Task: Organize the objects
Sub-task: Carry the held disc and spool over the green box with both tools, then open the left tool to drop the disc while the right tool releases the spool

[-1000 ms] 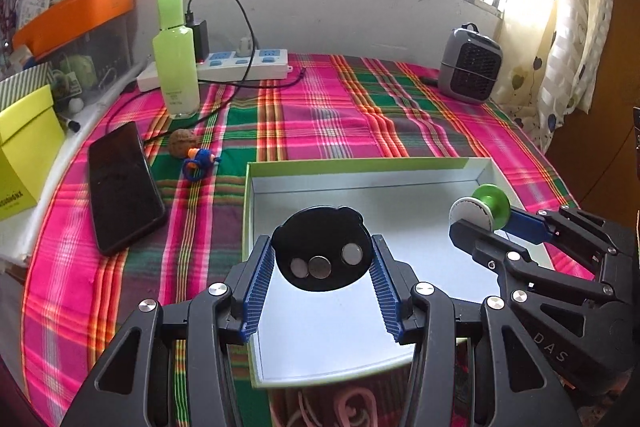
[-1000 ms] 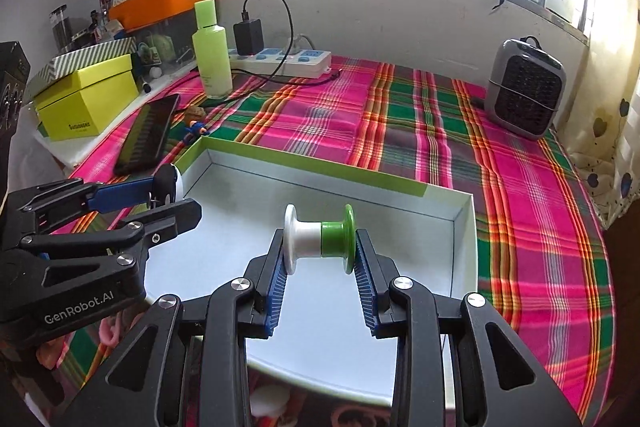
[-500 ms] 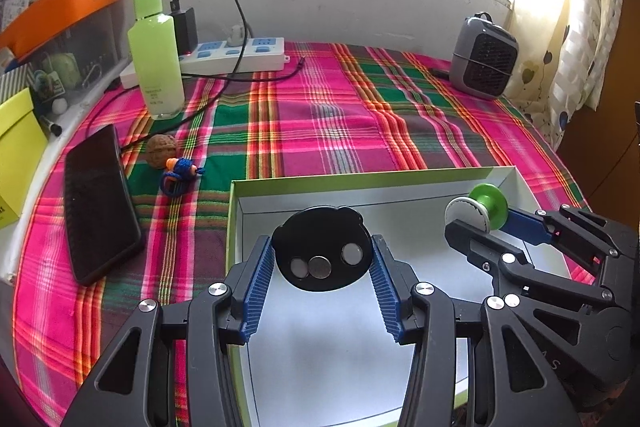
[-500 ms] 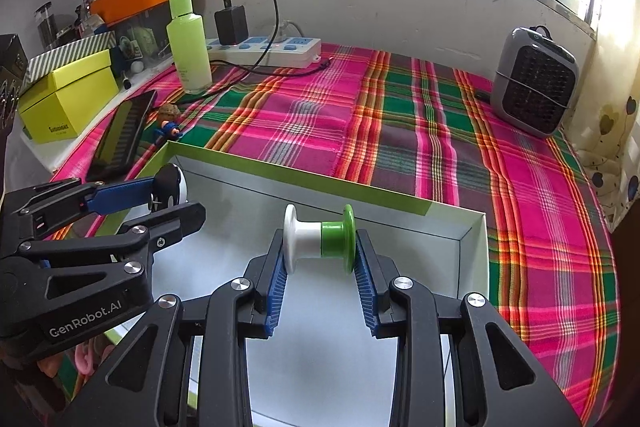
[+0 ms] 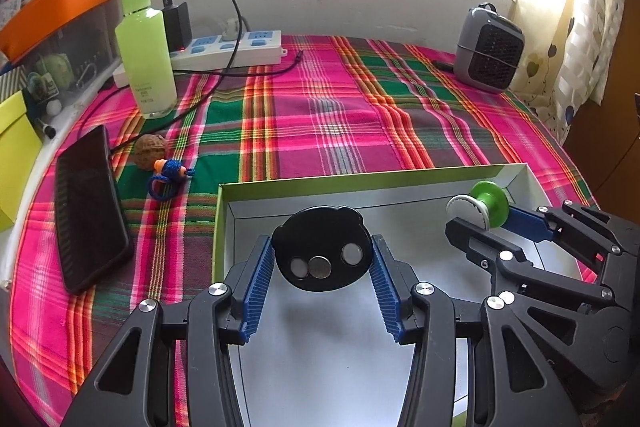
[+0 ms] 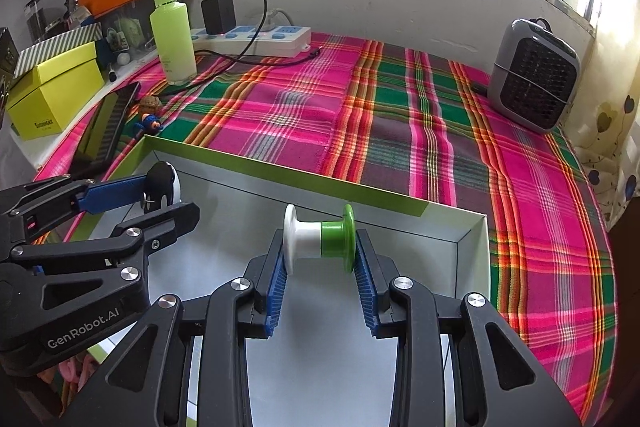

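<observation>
My left gripper is shut on a black round disc with three silver buttons, held above the left part of a shallow white box with green sides. My right gripper is shut on a white and green spool, held over the box's right part. The spool shows in the left wrist view and the disc edge-on in the right wrist view.
On the plaid cloth lie a black phone, a walnut and a blue cord charm left of the box. A green bottle, a power strip and a grey heater stand at the back.
Both grippers, with disc and spool held, have drawn back toward the near side. The box's far wall now appears closer to the fingertips.
</observation>
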A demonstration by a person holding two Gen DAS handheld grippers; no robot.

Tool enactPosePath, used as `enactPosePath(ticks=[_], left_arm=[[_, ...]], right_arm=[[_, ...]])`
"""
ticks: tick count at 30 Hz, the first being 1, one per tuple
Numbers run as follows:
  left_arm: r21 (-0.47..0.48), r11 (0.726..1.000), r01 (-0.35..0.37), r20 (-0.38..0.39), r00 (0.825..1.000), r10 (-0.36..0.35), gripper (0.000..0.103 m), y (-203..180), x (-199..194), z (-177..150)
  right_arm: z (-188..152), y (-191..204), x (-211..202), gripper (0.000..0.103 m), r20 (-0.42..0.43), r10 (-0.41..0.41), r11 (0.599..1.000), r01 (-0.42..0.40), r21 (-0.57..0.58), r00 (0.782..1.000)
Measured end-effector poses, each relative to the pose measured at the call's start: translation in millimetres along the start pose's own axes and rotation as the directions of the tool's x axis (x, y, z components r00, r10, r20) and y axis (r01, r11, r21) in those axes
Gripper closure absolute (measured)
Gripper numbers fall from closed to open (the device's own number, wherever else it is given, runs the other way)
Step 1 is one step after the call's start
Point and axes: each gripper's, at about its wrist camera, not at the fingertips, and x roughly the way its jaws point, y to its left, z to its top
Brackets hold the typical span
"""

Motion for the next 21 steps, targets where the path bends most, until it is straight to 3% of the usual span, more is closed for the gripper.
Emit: enactPosePath(ticks=[21], left_arm=[[0.032,0.998,-0.047,-0.016,0.999,0.047,0.056,-6.7,5.5,-2.1]], right_arm=[[-3.5,-2.5,6.3,0.069,-0.027,-0.031,1.000,0.031,0.003,0.999]])
